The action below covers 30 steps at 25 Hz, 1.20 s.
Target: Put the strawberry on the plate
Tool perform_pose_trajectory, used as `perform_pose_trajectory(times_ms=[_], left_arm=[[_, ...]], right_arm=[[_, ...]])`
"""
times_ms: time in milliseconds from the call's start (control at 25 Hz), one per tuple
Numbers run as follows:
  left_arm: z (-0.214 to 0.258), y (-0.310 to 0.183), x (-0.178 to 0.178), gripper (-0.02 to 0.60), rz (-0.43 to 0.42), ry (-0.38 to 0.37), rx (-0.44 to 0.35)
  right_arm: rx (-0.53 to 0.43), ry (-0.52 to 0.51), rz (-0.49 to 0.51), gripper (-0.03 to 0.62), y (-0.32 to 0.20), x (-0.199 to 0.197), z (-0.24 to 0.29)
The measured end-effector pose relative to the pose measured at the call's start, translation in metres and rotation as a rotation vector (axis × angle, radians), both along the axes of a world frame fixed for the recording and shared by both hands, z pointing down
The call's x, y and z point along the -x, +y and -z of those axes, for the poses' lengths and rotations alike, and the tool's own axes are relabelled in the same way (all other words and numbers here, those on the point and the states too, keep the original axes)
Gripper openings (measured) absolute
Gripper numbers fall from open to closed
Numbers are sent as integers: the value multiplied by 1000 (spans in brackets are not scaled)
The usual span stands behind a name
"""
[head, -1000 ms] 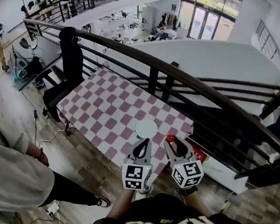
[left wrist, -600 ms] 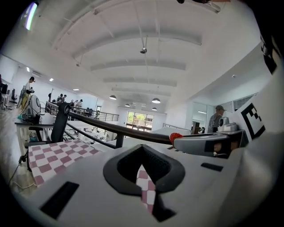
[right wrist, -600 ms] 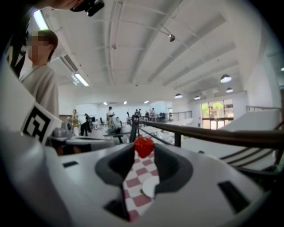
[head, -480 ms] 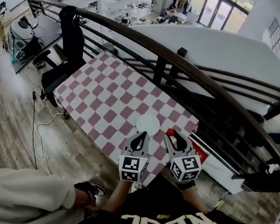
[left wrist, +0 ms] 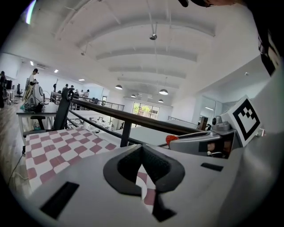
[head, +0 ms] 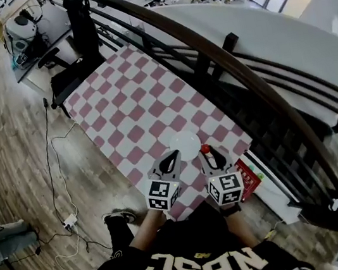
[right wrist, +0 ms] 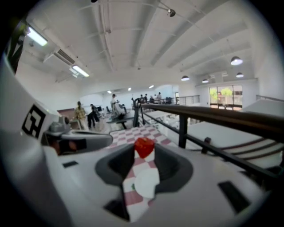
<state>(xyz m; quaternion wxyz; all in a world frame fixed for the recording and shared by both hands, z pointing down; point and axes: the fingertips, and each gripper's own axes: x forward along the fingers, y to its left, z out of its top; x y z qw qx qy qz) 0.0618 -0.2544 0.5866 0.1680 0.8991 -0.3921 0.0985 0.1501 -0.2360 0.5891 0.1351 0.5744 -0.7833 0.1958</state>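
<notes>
Two grippers, both out ahead of the person's black shirt (head: pixel 197 267). Left gripper (left wrist: pixel 142 149): jaws closed tip to tip, nothing between them, only a sliver of checked cloth shows through the slit below. Right gripper (right wrist: pixel 144 150): jaws pinched on the strawberry (right wrist: pixel 144 146), red fruit right at the tips, held off the table.

Just past the tips lies the white plate (head: pixel 184 142). In the head view the strawberry is at the plate's right edge and the left gripper at its near-left edge. Plate looks bare. It sits near the front end of the pink-and-white checked table (head: pixel 131 99), which runs away along a dark railing (head: pixel 219 52). Black chair (head: pixel 80 43) at the far end, wood floor (head: pixel 17 188) with a cable (head: pixel 49 157) to the left.

Progress, my read: pick done, carry nearly done, fruit not on the plate yet. Left to do: shift over the plate, lower, open the jaws, back off.

Hard to tell:
- How high the fruit is above the plate; there is no side view.
- The right gripper view shows a white patch through the gap under the tips, probably the plate, partly cut off by the gripper body.
- Red item (head: pixel 248 175) by the table's near-right corner is half hidden, can't identify.
- Far people (right wrist: pixel 80 114) are too small to read.
</notes>
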Motion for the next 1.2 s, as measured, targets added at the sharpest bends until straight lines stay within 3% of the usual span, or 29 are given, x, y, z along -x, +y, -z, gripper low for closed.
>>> perform_pose_trajectory(times_ms=[280, 600, 1200], left_arm=[[-33, -21, 0, 9, -15, -23, 91], [-81, -26, 3, 9, -26, -53, 150], [-172, 2, -3, 9, -33, -122, 318]], right_arm=[[56, 9, 62, 144, -41, 2, -32], [188, 118, 235, 144, -44, 10, -96], [391, 120, 307, 144, -21, 22, -211]])
